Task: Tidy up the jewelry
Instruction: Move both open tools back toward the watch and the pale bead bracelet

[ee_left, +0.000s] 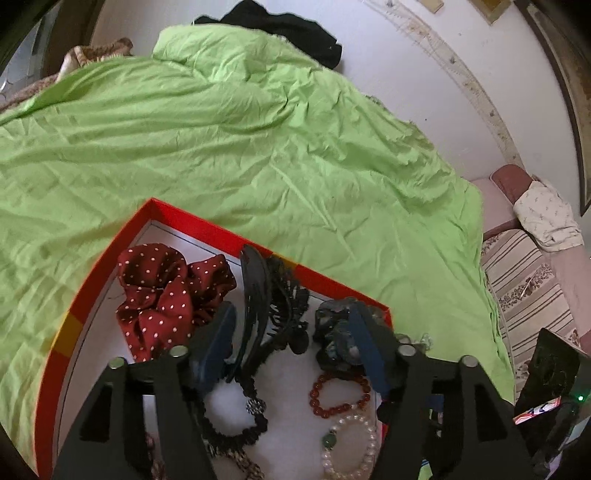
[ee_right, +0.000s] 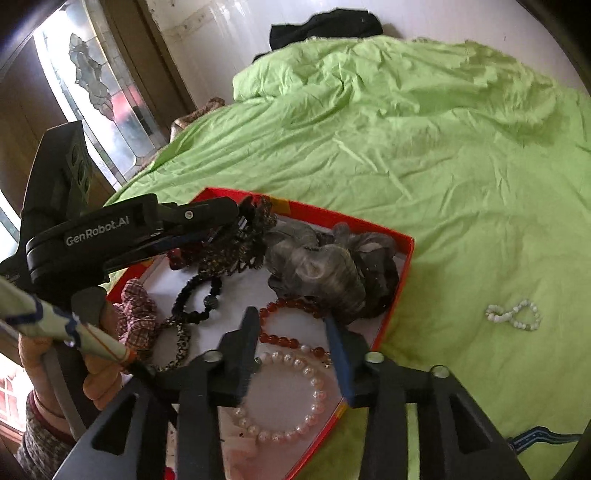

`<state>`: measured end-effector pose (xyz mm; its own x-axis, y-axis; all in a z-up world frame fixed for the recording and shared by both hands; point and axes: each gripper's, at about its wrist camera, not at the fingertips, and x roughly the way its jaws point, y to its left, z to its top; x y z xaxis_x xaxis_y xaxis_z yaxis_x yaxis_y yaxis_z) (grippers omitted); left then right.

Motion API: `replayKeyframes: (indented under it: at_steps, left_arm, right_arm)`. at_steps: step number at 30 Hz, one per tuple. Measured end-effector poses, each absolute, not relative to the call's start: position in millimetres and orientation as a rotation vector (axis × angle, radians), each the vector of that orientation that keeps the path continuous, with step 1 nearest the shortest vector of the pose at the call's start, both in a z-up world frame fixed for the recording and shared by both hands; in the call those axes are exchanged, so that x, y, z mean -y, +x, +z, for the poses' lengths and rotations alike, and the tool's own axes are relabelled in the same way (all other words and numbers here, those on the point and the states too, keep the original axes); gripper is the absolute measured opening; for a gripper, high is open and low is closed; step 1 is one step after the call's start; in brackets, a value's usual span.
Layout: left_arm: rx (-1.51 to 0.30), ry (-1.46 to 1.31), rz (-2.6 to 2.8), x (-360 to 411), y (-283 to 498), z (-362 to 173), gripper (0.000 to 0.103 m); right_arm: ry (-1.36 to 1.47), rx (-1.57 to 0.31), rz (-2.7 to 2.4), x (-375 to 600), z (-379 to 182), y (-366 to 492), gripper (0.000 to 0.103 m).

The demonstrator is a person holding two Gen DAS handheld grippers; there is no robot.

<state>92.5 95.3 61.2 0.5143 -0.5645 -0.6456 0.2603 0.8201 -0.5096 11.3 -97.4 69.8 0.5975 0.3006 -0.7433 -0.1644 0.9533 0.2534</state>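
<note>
A red box [ee_left: 207, 227] with a white floor lies on a green bedsheet [ee_left: 258, 147]; its rim also shows in the right wrist view [ee_right: 406, 258]. It holds a red dotted scrunchie [ee_left: 162, 291], a black claw clip [ee_left: 266, 299], a grey scrunchie [ee_right: 325, 266], a red bead bracelet [ee_right: 288, 321], a pearl bracelet [ee_right: 295, 398] and a black bead bracelet [ee_right: 199, 299]. My left gripper [ee_left: 295, 325] is open over the box, its fingers either side of the claw clip. My right gripper [ee_right: 291, 332] is open above the bracelets. A white bead bracelet [ee_right: 513, 315] lies on the sheet outside the box.
A black garment [ee_right: 325, 26] lies at the bed's far end against the white wall. A striped cushion [ee_left: 524, 280] and a patterned pillow [ee_left: 546, 214] sit beside the bed. A window [ee_right: 96, 85] is at the left. My hand [ee_right: 99, 369] holds the left gripper.
</note>
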Motion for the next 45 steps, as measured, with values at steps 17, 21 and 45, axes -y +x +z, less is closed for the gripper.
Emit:
replayKeyframes:
  at_steps: [17,21,45]
  left_arm:
    - [-0.634,0.046,-0.279,-55,14,109,0.065]
    - [-0.623,0.088,-0.28,-44,2,111,0.065]
    - [-0.711,0.15,-0.508,23,-83,89,0.065]
  right_arm:
    - [0.178,-0.731,0.124,150,110,-69,0.051]
    - [0.207,-0.72,0.091,167,110,-84,0.051]
    - [0.397,-0.75,-0.097,286,66,-157,0.058]
